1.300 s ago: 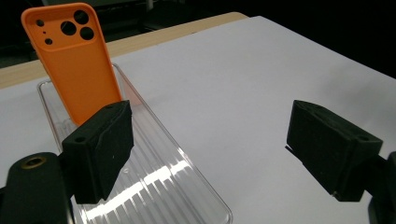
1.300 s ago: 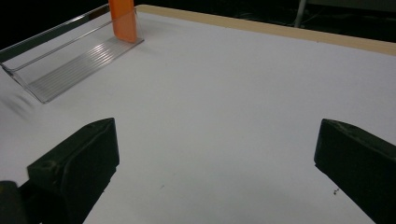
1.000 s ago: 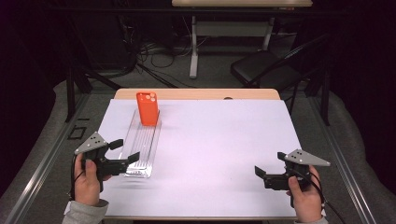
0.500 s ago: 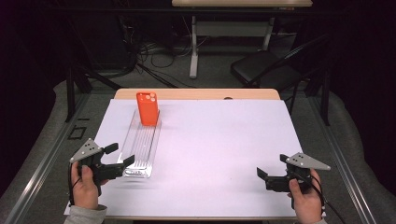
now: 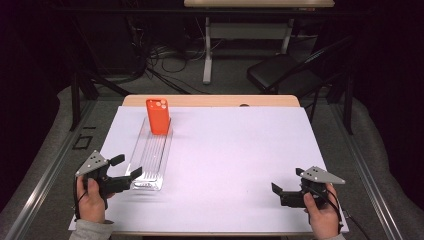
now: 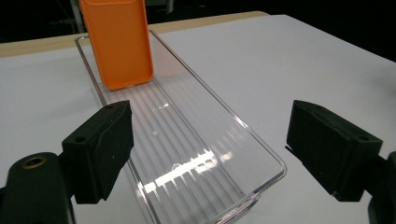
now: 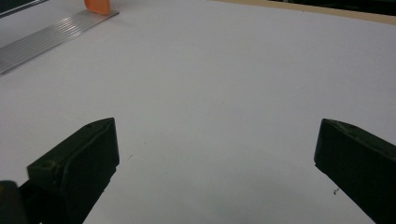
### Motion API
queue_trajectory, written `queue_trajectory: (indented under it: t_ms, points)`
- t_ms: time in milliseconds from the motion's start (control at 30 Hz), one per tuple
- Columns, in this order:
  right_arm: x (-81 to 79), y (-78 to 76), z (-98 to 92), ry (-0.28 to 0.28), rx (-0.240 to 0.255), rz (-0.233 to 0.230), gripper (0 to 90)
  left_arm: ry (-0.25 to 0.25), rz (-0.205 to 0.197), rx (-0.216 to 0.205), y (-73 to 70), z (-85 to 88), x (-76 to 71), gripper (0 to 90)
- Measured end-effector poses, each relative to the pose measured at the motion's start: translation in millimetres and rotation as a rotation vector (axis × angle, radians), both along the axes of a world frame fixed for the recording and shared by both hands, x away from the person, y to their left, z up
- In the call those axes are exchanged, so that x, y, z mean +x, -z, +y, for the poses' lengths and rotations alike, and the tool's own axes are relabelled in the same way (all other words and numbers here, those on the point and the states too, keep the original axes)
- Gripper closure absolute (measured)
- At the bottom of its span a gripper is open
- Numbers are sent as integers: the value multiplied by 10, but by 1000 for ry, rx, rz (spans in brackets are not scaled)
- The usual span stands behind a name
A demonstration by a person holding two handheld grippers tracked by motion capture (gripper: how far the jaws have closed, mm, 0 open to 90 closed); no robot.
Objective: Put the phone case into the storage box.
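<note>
Two claws, both spread wide and empty. Left claw poised at the near end of the clear tray, one jaw either side of its corner in the left gripper view, not yet pressing. Orange phone case standing upright at the tray's far end, well apart from the claw. Right claw idle over bare tabletop, far from the tray. Nothing grasped yet; by the look of it, gripping and moving the tray all remaining.
</note>
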State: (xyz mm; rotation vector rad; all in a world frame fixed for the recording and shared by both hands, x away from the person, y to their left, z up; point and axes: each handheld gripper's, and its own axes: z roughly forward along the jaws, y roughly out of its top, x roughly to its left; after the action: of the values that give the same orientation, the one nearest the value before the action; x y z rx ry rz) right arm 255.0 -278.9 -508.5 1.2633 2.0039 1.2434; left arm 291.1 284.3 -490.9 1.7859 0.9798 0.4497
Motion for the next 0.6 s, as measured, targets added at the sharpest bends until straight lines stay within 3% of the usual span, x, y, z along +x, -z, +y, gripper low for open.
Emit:
queue_trajectory:
  t_ms: [233,600]
  points:
    - [20,83,-35,28,11,1,0,-2,3,1,37,1,6,151]
    - [25,145,-21,25,13,7,0,-19,5,-8,59,14,9,151]
